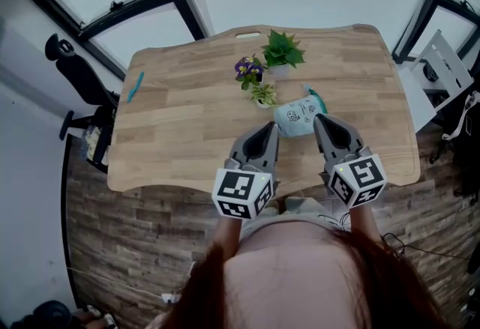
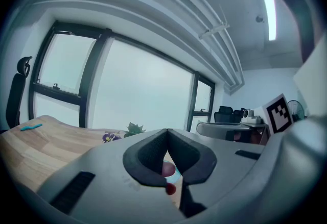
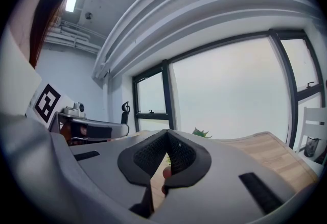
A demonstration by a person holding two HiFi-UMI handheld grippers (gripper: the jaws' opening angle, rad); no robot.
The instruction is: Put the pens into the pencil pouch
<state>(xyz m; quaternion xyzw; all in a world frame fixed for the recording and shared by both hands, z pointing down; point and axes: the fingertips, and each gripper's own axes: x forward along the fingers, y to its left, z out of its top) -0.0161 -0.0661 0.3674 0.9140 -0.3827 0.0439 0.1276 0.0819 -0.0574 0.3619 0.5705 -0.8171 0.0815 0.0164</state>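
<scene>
A pale blue pencil pouch with small drawings lies on the wooden table, just right of centre. A teal object, possibly a pen, rests at the pouch's right end. One teal pen lies alone far to the left, also seen in the left gripper view as the teal pen. My left gripper is held just left of the pouch's near side, and my right gripper just right of it. In each gripper view the jaws meet at their tips, left gripper and right gripper. I see no pen between them.
Three small potted plants stand behind the pouch: a green one, a purple-flowered one and a pale one. A black office chair is off the table's left side, a white rack off the right.
</scene>
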